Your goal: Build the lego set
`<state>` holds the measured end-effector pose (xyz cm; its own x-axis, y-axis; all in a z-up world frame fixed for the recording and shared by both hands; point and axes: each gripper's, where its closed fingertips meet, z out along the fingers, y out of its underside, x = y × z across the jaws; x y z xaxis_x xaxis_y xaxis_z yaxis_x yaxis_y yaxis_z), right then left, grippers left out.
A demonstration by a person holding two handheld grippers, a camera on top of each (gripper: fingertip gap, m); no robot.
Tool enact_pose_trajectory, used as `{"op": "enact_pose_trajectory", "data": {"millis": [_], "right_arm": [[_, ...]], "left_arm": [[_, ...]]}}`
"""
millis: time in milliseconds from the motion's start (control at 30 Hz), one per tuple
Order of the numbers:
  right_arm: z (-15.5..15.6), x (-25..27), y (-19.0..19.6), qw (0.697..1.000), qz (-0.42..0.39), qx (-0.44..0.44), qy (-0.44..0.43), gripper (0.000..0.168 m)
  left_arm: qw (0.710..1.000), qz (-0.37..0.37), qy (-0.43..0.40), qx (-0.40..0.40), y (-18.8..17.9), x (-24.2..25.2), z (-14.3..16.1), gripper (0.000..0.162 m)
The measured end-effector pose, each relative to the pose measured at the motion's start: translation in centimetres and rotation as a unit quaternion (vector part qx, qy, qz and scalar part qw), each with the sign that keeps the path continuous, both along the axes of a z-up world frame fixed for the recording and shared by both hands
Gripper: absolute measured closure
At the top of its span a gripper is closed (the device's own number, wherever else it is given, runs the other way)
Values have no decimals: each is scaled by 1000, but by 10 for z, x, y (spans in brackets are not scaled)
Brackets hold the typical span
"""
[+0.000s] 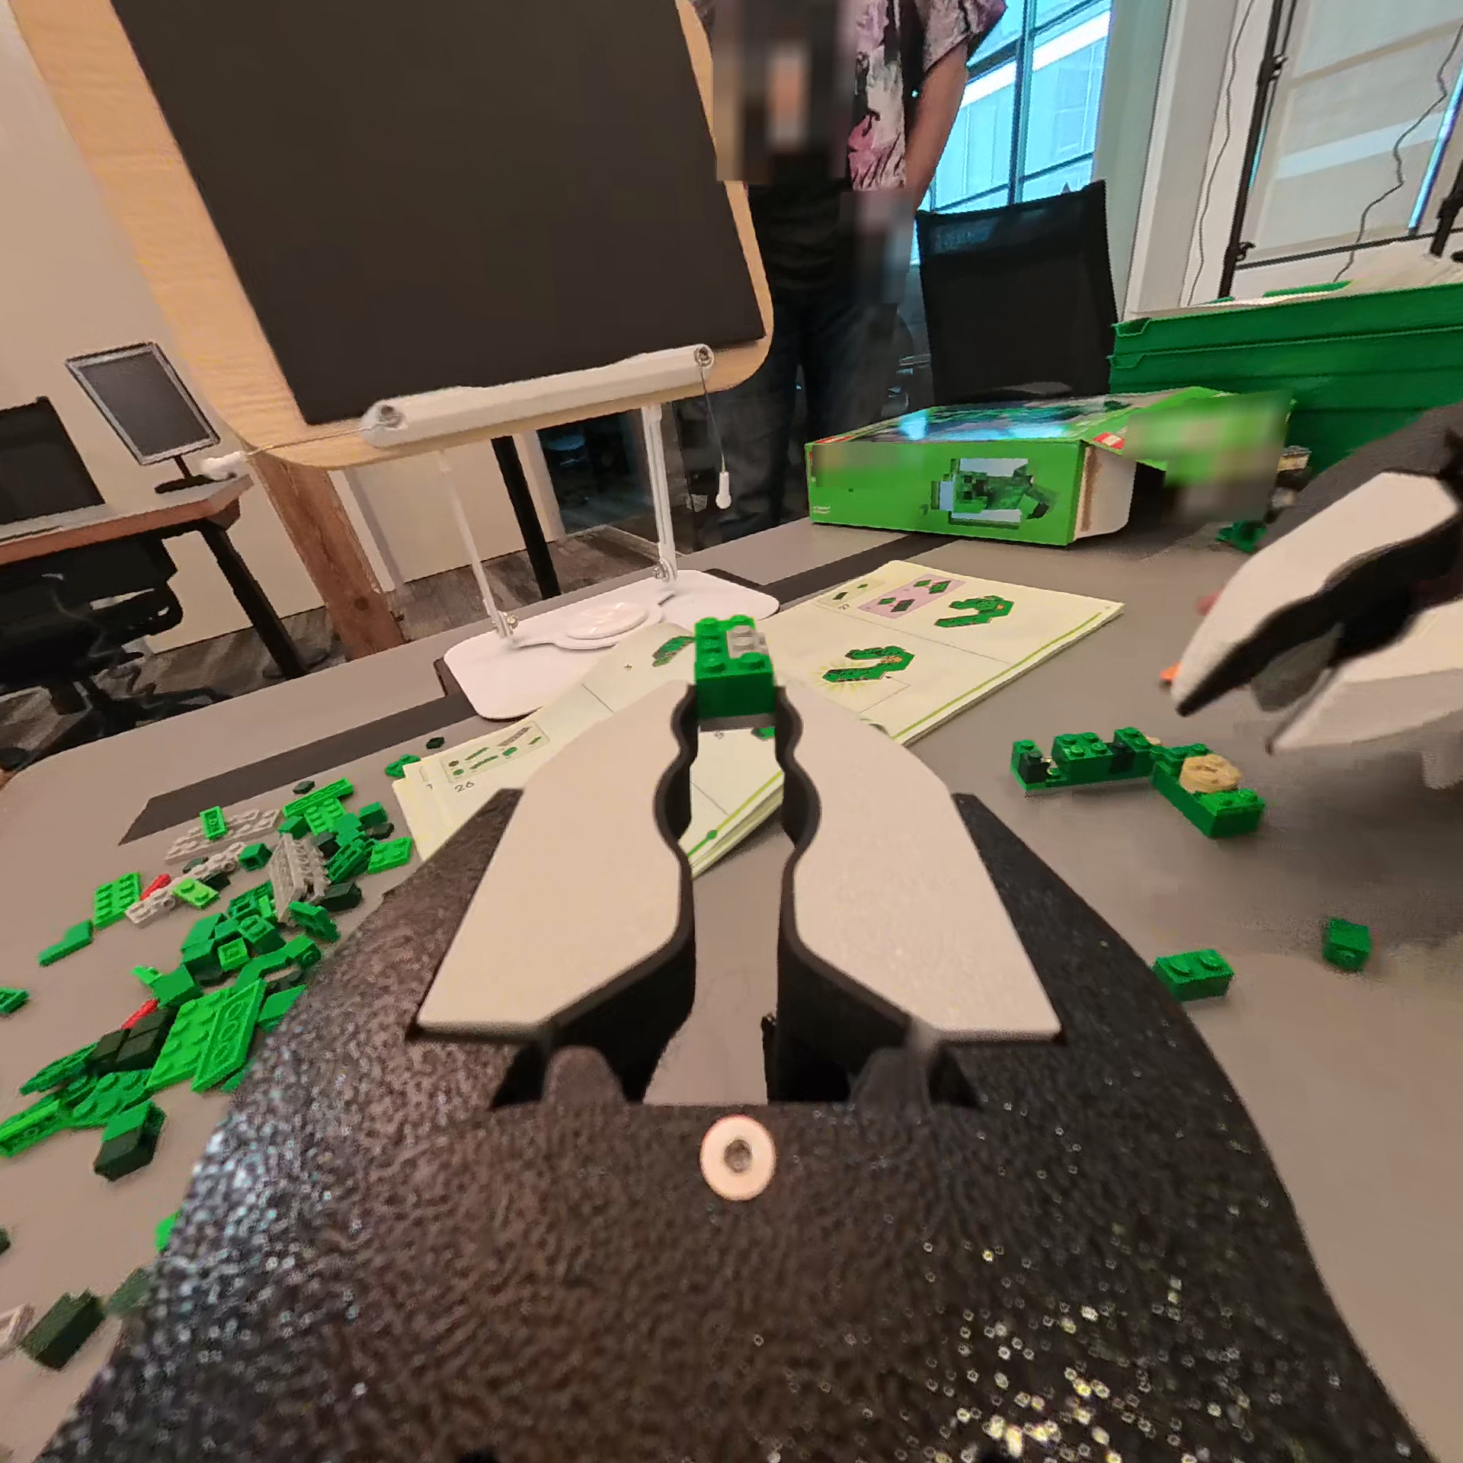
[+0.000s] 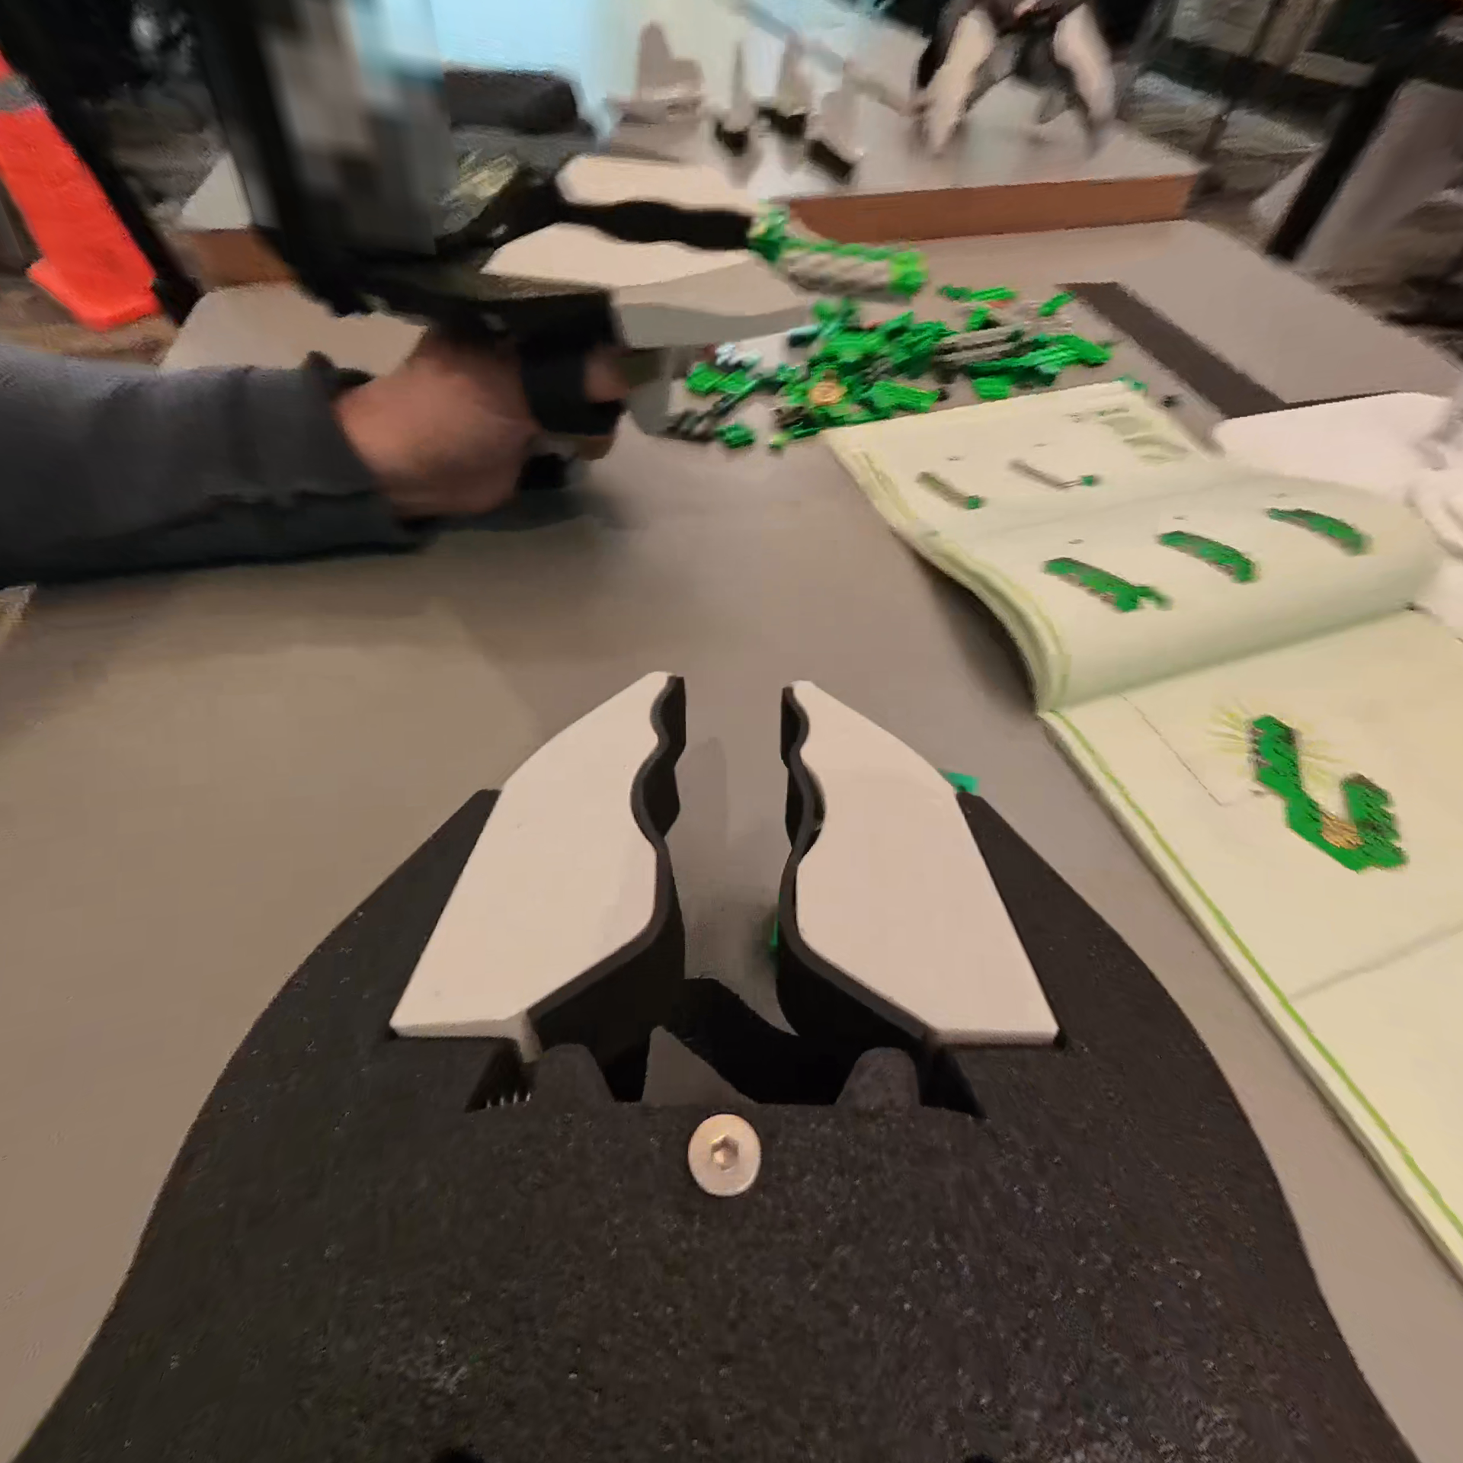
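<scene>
Closed on a small green and grey brick assembly, the jaws of the left gripper hold it at their tips, lifted above the open instruction booklet. On the right gripper the jaws stand a little apart with nothing between them, above a bare part of the grey table. A pile of loose green bricks lies near the left edge of the table. One partly built green piece rests just right of the booklet, and the green box stands at the far edge.
</scene>
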<state>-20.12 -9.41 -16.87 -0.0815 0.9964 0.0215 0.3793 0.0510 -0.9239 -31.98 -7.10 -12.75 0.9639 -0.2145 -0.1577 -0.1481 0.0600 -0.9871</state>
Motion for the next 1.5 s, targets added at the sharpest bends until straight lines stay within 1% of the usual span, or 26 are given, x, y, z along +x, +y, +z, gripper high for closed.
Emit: {"op": "enact_pose_trajectory", "data": {"millis": [67, 100, 200, 300, 333, 367, 433, 567, 733, 833, 900, 1000, 1100, 1200, 1300, 1500], "right_arm": [[-10, 0, -13, 999, 25, 15, -42, 146], [-12, -1, -14, 998, 25, 41, -45, 145], [-1, -6, -3, 989, -21, 143, 21, 145], [12, -1, 5, 982, -58, 158, 90, 146], [15, 3, 8, 977, -68, 167, 112, 146], [18, 6, 11, 974, -77, 175, 123, 146], [25, 10, 14, 969, -91, 178, 147, 146], [33, 16, 15, 961, -97, 192, 174, 146], [35, 18, 20, 954, -100, 222, 176, 148], [37, 18, 21, 955, -95, 211, 187, 148], [37, 18, 23, 955, -97, 207, 191, 148], [38, 17, 26, 955, -97, 203, 195, 149], [40, 15, 29, 954, -100, 200, 201, 149], [41, 15, 31, 954, -102, 196, 204, 149], [41, 15, 28, 954, -98, 195, 206, 149], [37, 13, 19, 956, -76, 206, 196, 149]], "left_arm": [[1000, -7, 9, 1, 1, 6, -1, 145], [1000, -9, 14, 4, 2, 8, -1, 145], [999, -28, 43, 18, 5, 19, 0, 145], [994, -72, 71, 29, 2, 31, 1, 145], [994, -83, 74, 26, 0, 33, 0, 145], [993, -96, 59, 21, -3, 35, 0, 145], [993, -119, 21, 13, -7, 36, 1, 145], [993, -118, -6, 7, -7, 26, 1, 145], [995, -90, 32, 30, -4, 19, 7, 145], [994, -90, 53, 34, 0, 20, 4, 145], [990, -129, 55, 34, -5, 27, 4, 145], [972, -227, 54, 27, -21, 46, 2, 145], [957, -287, 53, 6, -31, 56, -6, 145], [951, -304, 61, -5, -34, 59, -11, 145], [952, -299, 63, -7, -34, 57, -13, 145], [949, -313, 35, -7, -36, 54, -8, 145]]}}
